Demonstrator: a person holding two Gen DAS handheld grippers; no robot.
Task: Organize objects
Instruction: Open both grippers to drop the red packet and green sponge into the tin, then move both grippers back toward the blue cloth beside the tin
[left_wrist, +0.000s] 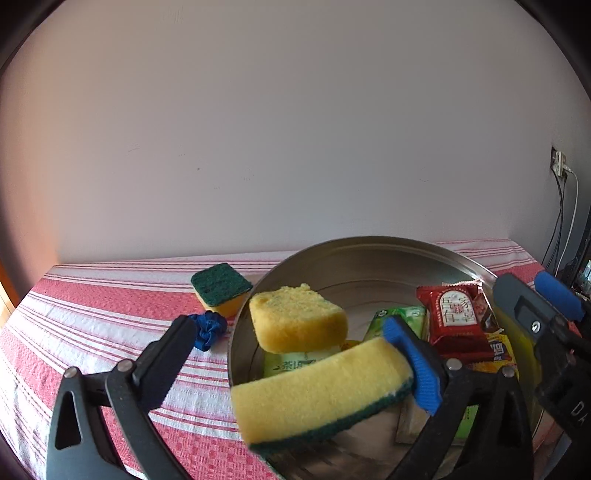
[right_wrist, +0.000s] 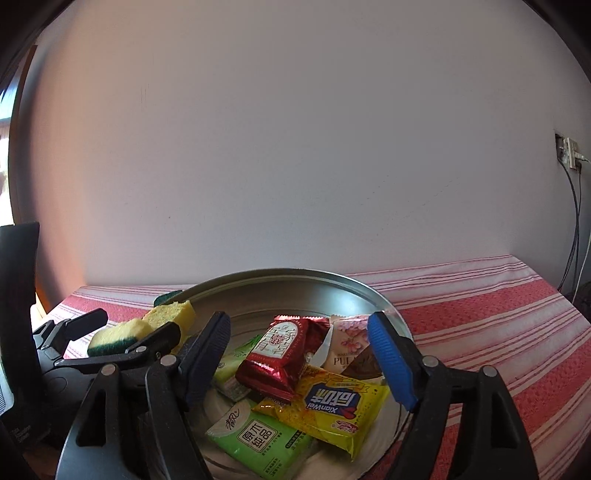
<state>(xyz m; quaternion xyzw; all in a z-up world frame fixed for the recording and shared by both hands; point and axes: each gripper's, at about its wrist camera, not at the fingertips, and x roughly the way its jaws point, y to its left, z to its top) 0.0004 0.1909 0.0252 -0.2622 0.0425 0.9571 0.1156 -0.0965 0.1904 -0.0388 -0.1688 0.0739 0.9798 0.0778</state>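
A round metal basin (left_wrist: 369, 251) (right_wrist: 288, 275) holds a red snack packet (right_wrist: 280, 354), a yellow packet (right_wrist: 332, 406), green tissue packs (right_wrist: 258, 439) and a yellow sponge (left_wrist: 295, 321). My left gripper (left_wrist: 291, 350) stands open over the basin's left rim. A second yellow-and-green sponge (left_wrist: 321, 391) lies against its right finger, free of the left finger. It also shows in the right wrist view (right_wrist: 118, 338). My right gripper (right_wrist: 299, 354) is open and empty above the packets.
A third sponge (left_wrist: 221, 291), green side up, and a blue scrunchie (left_wrist: 207, 328) lie on the red-and-white striped cloth (left_wrist: 92, 325) left of the basin. A wall stands close behind. Cables hang from a socket (right_wrist: 570, 153) at the right.
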